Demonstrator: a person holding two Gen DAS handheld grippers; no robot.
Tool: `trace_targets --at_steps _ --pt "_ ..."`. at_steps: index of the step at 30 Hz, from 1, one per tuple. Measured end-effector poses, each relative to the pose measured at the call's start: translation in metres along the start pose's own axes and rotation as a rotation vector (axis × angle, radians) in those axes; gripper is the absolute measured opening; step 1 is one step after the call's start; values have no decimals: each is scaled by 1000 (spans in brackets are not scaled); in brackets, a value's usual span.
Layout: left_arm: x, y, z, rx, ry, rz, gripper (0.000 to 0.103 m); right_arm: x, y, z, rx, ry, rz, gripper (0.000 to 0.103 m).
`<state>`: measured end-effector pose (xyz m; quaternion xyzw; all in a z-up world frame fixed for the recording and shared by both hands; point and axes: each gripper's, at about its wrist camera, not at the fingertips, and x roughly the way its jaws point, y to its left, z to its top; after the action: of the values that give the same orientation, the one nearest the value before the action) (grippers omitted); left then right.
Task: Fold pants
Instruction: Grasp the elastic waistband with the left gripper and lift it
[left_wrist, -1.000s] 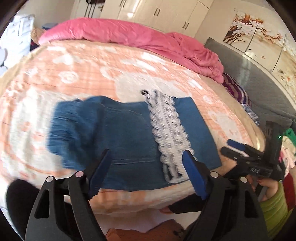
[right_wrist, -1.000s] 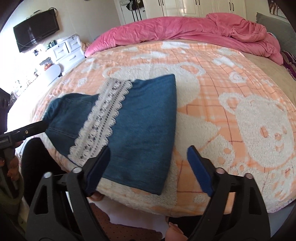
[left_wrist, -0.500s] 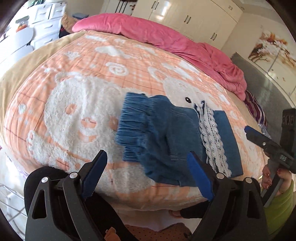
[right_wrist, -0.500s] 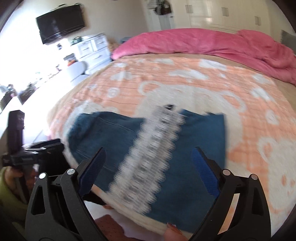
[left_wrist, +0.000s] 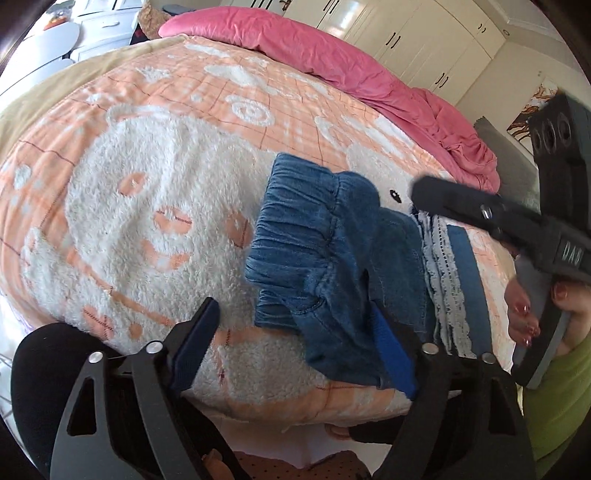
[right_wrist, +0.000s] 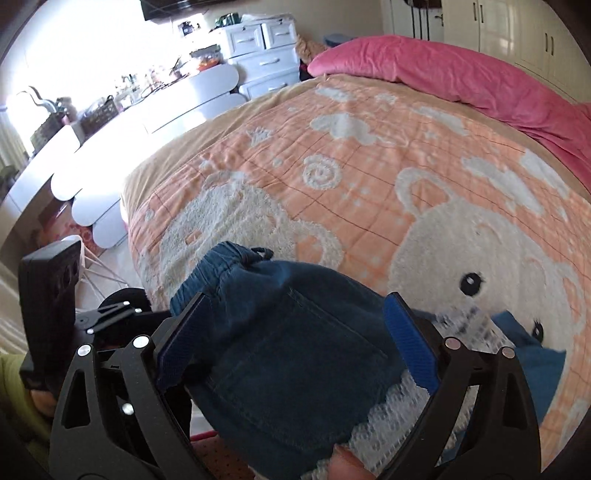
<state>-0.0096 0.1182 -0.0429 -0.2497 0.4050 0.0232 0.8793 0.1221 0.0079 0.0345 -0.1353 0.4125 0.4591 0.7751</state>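
One pants (left_wrist: 332, 258), two grippers (left_wrist: 291, 347) (right_wrist: 295, 343)

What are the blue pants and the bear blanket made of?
The pants look like soft denim: faded blue weave, stitched seams, a gathered elastic waist, white lace trim. The blanket looks like plush fleece: fuzzy, nubby white pile on peach, matte.

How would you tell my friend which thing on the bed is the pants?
Look at the big bed with the orange blanket covered in fluffy white bears. Near its front edge, beside a bear's black eye, lies a small folded bundle, the pants. They are the only dark blue denim thing there, with a gathered stretchy waistband and a strip of white lace, unlike the pink quilt at the far side.
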Motion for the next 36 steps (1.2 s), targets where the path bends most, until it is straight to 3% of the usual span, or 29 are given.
trace_targets --at_steps 9,13,15,16,17,22,26,28,33,36 --pt "6 1 -4 28 -7 -24 59 45 16 19 -118 102 27 83" --pt "7 0 -5 39 -9 -26 56 62 22 23 -151 148 71 79" --pt "7 0 -5 36 -10 -31 56 76 20 20 -114 185 122 66" --pt "7 1 -5 32 -12 -35 56 83 18 17 -91 208 150 49" --pt "7 2 -5 26 -12 -40 56 85 18 14 -86 211 156 40" --pt "4 2 -5 9 -15 -75 63 59 0 10 -8 139 230 26" --pt "0 -4 -4 -8 -15 -119 64 21 -22 6 73 51 310 24" --pt "-2 -13 -1 -18 4 -189 64 -2 -32 1 93 1 341 24" --pt "-1 -53 12 -6 74 -354 59 -55 -71 -15 157 -101 331 24" --pt "-2 -89 18 64 66 -379 59 -81 -96 -29 186 -155 312 24"
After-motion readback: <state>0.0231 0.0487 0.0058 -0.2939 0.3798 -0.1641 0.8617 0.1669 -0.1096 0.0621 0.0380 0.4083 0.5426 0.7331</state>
